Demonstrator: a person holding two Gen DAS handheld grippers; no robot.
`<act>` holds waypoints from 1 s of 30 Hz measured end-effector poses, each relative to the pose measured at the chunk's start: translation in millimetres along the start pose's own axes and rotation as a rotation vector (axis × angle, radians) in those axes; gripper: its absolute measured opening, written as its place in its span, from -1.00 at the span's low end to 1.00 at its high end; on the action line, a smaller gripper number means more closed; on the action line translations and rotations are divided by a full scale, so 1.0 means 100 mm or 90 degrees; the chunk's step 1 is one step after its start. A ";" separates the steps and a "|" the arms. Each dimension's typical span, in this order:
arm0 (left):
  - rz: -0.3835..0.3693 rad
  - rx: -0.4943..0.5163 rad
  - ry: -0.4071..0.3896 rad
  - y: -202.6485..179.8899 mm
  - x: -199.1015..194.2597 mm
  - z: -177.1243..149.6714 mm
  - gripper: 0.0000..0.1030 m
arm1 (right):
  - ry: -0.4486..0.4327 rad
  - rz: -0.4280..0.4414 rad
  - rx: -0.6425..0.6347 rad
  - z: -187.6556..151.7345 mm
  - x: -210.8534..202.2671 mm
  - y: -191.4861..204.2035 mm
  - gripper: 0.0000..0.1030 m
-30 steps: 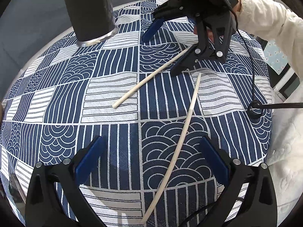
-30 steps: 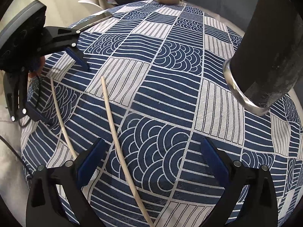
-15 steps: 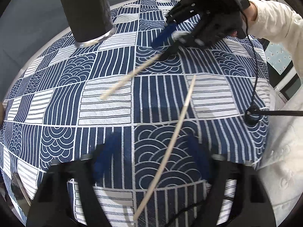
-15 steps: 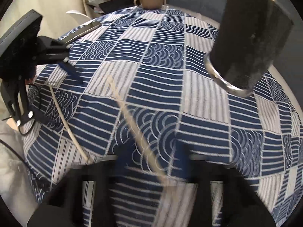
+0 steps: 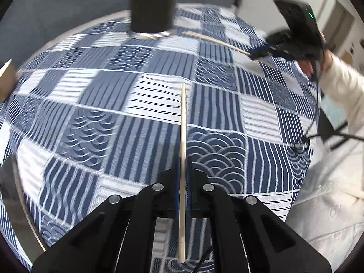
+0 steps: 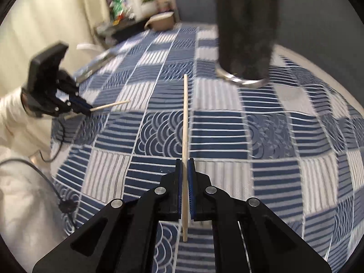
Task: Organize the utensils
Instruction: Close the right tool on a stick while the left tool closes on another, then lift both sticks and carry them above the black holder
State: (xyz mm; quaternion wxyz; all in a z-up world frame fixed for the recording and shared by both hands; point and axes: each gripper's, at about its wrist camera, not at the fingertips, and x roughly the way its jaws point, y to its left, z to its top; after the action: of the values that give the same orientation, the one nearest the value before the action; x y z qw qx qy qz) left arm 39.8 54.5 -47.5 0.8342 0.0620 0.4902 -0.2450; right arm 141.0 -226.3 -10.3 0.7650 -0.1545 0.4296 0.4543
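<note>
My left gripper [image 5: 182,159] is shut on a pale wooden chopstick [image 5: 182,122], which runs straight ahead between the blue pads above the patterned cloth. My right gripper [image 6: 185,160] is likewise shut on a second chopstick [image 6: 185,113], its tip pointing toward the black utensil holder [image 6: 245,38]. In the left wrist view the holder [image 5: 152,2] stands at the far edge, and the right gripper [image 5: 261,53] with its chopstick [image 5: 216,41] shows at the upper right, blurred. In the right wrist view the left gripper [image 6: 87,111] holds its chopstick [image 6: 111,105] at the left.
A round table under a blue and white patterned cloth [image 5: 113,113] carries everything. Several wooden sticks poke out of the holder's top. A person's cream sleeve [image 5: 341,84] and black cables [image 5: 318,134] lie at the right edge. Cluttered shelves and a box [image 6: 159,22] stand beyond the table.
Both grippers closed from wide open onto the two chopsticks that lay on the cloth. Each has lifted its chopstick and swung toward the black holder.
</note>
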 end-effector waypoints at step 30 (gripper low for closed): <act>0.040 -0.001 -0.322 0.74 -1.22 1.88 -0.90 | -0.345 -0.074 0.148 1.14 -1.47 -0.67 -0.90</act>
State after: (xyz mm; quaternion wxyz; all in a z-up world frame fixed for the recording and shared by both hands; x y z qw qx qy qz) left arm 173.9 96.9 141.7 0.9375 0.0132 0.2638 -0.2264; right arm 223.8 -273.9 163.3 0.8889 0.0364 0.2495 0.3825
